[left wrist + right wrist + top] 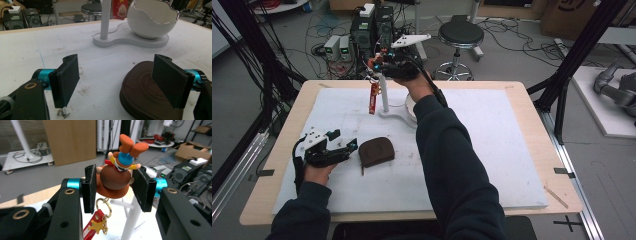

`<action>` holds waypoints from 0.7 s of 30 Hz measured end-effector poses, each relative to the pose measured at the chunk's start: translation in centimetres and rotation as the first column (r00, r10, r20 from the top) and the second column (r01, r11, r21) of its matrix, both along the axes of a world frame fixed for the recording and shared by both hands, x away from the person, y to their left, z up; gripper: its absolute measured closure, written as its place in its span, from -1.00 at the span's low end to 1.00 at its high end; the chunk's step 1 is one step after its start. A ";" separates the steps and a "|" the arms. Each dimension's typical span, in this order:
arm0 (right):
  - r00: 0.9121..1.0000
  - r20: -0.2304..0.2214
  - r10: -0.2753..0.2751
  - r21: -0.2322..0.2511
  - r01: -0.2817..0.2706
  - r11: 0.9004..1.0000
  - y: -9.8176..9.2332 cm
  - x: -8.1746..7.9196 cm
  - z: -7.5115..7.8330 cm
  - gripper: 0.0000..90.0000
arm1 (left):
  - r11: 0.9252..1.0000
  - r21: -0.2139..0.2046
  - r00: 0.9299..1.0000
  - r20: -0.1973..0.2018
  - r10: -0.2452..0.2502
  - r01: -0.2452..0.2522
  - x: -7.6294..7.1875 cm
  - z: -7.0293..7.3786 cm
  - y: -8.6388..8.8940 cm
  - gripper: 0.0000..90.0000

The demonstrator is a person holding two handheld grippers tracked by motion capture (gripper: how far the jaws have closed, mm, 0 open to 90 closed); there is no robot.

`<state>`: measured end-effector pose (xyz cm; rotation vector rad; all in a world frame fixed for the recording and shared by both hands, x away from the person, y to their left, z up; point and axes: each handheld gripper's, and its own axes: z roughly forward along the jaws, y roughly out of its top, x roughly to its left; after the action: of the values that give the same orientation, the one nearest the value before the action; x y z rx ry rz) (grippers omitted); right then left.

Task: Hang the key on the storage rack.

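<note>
My right gripper (113, 186) is shut on a small toy figure keychain (115, 176): a cowboy doll, upside down, gripped by its brown hat. A key ring, a red strap (93, 226) and a gold star hang below it. In the high view the right gripper (375, 67) is raised at the top of a white post (384, 92), and the red strap (373, 98) dangles beside the post. My left gripper (348, 146) rests open on the mat, just left of a brown zip pouch (376, 152). Its right jaw stands over the pouch (142, 87) with nothing between the pads.
The post rises from a flat white base (130, 41) that also carries a white egg-shaped bowl (152, 20). A white mat (492, 150) covers the wooden table (557, 200). Computer boxes, cables and a round stool (460, 35) stand on the floor beyond the far edge.
</note>
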<state>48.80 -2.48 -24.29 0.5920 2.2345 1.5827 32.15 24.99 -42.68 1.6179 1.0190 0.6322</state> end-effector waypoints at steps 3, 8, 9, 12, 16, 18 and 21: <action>1.000 0.014 -0.028 0.003 0.028 1.000 0.4 0.4 0.2 0.28 | 1.000 0.005 1.000 0.002 -0.002 0.002 0.0 0.0 0.1 -0.50; 0.998 0.009 -0.055 0.015 0.054 0.998 0.1 0.8 0.1 0.28 | 1.000 -0.001 1.000 0.002 0.002 -0.002 -0.1 0.0 0.2 -0.50; 0.998 0.005 -0.063 0.008 0.063 0.998 0.0 0.8 0.1 0.28 | 1.000 0.003 1.000 0.001 0.001 -0.001 -0.1 0.0 0.3 -0.50; 0.997 0.006 -0.077 0.000 0.077 0.997 -0.8 0.8 -0.6 0.28 | 1.000 -0.003 1.000 0.001 0.008 -0.008 -0.2 0.0 0.4 -0.50; 0.996 -0.013 -0.090 -0.017 0.090 0.996 -2.2 0.9 -1.7 0.28 | 1.000 -0.003 1.000 0.000 0.009 -0.009 -0.2 0.0 0.3 -0.50; 0.995 -0.031 -0.095 -0.036 0.093 0.995 -2.8 0.8 -2.5 0.27 | 1.000 0.003 1.000 0.000 0.005 -0.005 -0.2 0.0 0.3 -0.50; 0.993 -0.060 -0.099 -0.046 0.097 0.994 -3.8 0.8 -3.9 0.27 | 1.000 0.003 1.000 0.000 0.005 -0.005 -0.1 0.0 0.2 -0.50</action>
<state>49.61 -6.27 -28.18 0.7360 2.2415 1.4836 32.00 25.20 -42.72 1.6182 1.0234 0.6369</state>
